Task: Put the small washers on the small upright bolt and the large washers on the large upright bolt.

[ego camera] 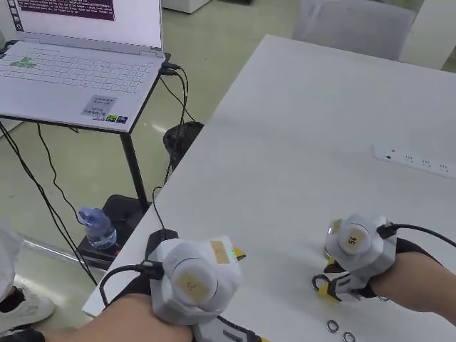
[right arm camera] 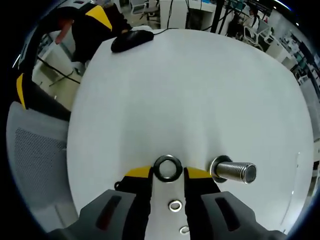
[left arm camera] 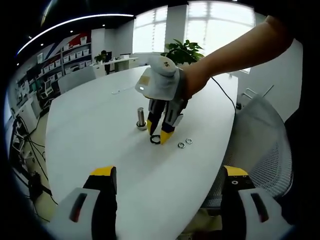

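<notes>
Yellow-tipped jaws of the right gripper pinch a large dark washer by its rim, low over the white table and near the edge closest to the person. Just beside the washer stands a steel bolt, upright and, by its girth, probably the large one. Two small washers lie loose on the tabletop just behind the jaws, with no tray or dish holding them. The left gripper hangs well apart, toward the table's near corner, with its jaws spread wide and nothing between them. The step in hand appears to be carrying a large washer to its bolt. The next move calls for lifting the ring clear of the bolt's top, centring the hole over the shank and letting go.
</notes>
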Motion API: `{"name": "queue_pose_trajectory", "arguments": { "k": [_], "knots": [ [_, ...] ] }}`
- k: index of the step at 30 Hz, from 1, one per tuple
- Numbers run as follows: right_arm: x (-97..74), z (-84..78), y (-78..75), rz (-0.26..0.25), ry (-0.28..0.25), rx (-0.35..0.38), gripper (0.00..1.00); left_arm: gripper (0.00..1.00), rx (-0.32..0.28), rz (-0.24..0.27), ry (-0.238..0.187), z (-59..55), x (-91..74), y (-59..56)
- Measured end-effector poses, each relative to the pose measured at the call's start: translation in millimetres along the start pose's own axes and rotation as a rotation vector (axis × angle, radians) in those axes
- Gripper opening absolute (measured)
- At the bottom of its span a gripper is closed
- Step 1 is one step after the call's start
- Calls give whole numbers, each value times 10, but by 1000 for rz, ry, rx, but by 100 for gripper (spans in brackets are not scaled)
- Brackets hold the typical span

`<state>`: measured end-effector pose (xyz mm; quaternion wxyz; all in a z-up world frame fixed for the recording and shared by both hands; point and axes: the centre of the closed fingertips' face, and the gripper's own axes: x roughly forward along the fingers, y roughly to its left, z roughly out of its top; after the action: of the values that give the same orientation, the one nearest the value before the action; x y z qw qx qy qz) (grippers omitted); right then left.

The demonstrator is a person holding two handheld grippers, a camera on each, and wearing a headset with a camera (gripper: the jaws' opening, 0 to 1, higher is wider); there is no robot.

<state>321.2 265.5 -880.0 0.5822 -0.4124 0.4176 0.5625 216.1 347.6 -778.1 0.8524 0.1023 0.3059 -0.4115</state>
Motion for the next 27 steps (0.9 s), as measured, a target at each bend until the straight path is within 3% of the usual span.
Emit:
{"name": "queue_pose_trajectory", "arguments": {
  "k": [5, 10, 19, 27],
  "knots": [
    [14, 13, -4, -1, 24, 1, 25, 84, -6, 1, -3, -5, -14, 2],
    [27, 13, 9, -15, 118, -1, 23, 83, -5, -1, 0, -5, -15, -10],
    [5, -4, -10, -8, 98, 8, 21, 81, 2, 0, 4, 29, -26, 7],
    [-46, -64, -29, -4, 111, 28, 21, 80, -1, -5, 2, 46, -13, -12]
  ]
}}
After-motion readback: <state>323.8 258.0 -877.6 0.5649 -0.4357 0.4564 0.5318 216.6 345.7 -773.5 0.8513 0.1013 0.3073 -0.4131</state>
